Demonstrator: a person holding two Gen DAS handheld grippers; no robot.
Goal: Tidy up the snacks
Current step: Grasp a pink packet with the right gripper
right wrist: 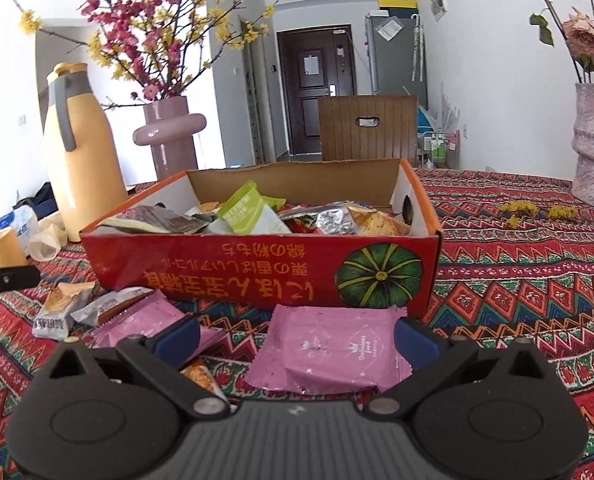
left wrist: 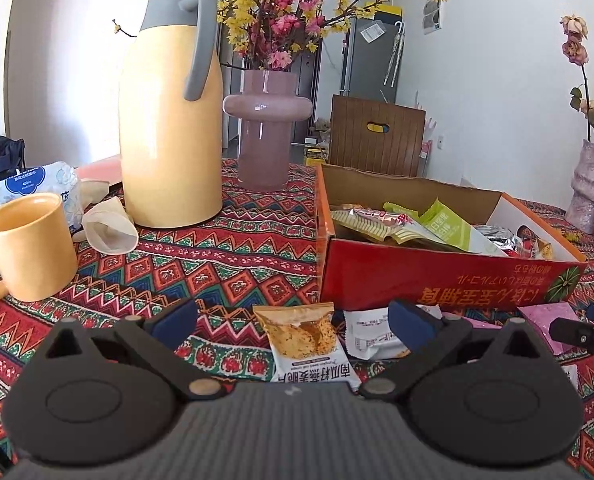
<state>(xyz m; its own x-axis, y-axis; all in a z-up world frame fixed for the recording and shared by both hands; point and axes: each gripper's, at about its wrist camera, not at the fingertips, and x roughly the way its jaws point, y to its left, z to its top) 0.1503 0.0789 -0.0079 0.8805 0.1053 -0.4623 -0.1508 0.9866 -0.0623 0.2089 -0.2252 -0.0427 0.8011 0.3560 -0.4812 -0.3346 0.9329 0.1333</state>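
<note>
pink packet edge hidden, box behind

Looking forward along the right gripper, blue-padded fingers spread wide above a patterned red tablecloth. Between the fingers, flat on the cloth, a pink snack packet, touching neither pad. Just behind, a red cardboard box with a green pumpkin picture, open-topped and heaped with mixed snack packets. Left of the pink packet, several loose packets, perhaps four, partly overlapping. Far left, a yellow thermos jug beside a mauve vase of blossom branches.
</note>
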